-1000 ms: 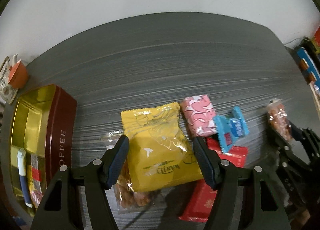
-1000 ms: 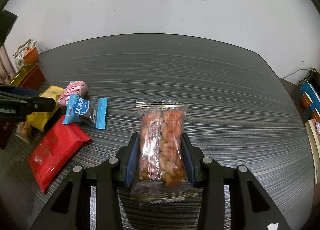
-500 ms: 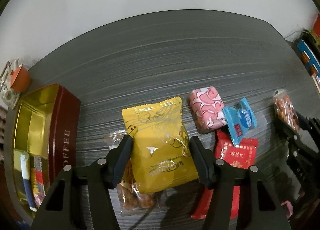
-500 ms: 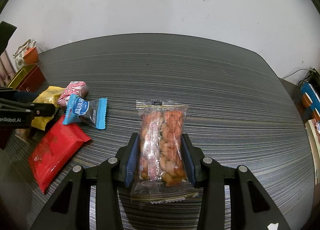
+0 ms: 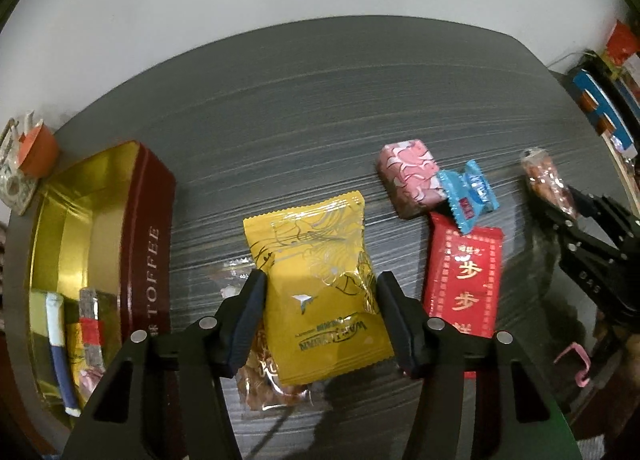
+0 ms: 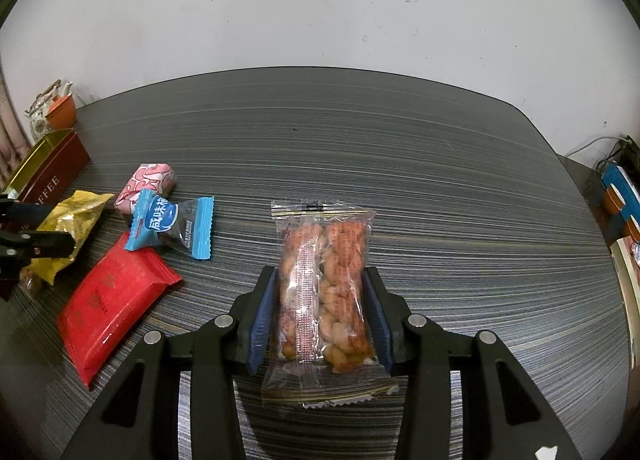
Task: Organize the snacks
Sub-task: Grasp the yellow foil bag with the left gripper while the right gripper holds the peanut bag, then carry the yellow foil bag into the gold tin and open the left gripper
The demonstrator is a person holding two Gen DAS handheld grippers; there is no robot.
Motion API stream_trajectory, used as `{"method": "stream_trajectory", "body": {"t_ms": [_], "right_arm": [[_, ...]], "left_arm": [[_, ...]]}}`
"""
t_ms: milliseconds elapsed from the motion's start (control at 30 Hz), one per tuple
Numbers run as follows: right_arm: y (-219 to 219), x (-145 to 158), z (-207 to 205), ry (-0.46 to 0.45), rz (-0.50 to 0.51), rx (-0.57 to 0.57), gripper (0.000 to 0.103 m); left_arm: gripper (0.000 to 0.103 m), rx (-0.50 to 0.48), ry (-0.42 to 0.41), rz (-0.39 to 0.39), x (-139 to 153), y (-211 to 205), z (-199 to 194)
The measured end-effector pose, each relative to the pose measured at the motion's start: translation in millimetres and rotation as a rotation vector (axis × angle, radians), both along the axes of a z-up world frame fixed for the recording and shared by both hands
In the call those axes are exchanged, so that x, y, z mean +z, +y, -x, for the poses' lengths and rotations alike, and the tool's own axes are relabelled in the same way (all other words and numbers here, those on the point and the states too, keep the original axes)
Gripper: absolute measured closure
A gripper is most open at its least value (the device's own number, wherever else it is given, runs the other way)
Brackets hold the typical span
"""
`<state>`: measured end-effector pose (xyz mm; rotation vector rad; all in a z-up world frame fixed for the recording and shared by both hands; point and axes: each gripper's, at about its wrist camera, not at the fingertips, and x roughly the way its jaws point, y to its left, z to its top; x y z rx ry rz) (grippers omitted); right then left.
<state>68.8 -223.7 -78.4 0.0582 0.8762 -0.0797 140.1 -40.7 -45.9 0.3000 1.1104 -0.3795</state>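
Two packets, one per gripper: your left gripper (image 5: pixel 320 312), jaws just closing, clasps the yellow snack pouch (image 5: pixel 320 292) right of the toffee tin (image 5: pixel 148 236), ready for boxing; farther right, your right gripper (image 6: pixel 320 316) grips the clear peanut packet (image 6: pixel 324 292).

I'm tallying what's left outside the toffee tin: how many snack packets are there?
6: yellow packet in the left gripper, clear packet beneath it, pink, blue, red, peanut packet in the right gripper. Others may be hidden.
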Motion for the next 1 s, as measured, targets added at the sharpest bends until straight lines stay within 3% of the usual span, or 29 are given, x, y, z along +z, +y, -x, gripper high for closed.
{"method": "stream_trajectory", "body": {"t_ms": [500, 733, 1000], "right_arm": [[-2, 1, -1, 0.0, -0.004, -0.002, 0.061], [-2, 1, -1, 0.0, -0.005, -0.003, 0.061], [-2, 1, 0, -0.001, -0.005, -0.003, 0.061]], "left_arm": [[0.046, 0.009, -0.071, 0.067, 56, 29, 16], [0.046, 0.09, -0.102, 0.063, 77, 70, 4], [0.046, 0.24, -0.128, 0.028, 82, 149, -21]]}}
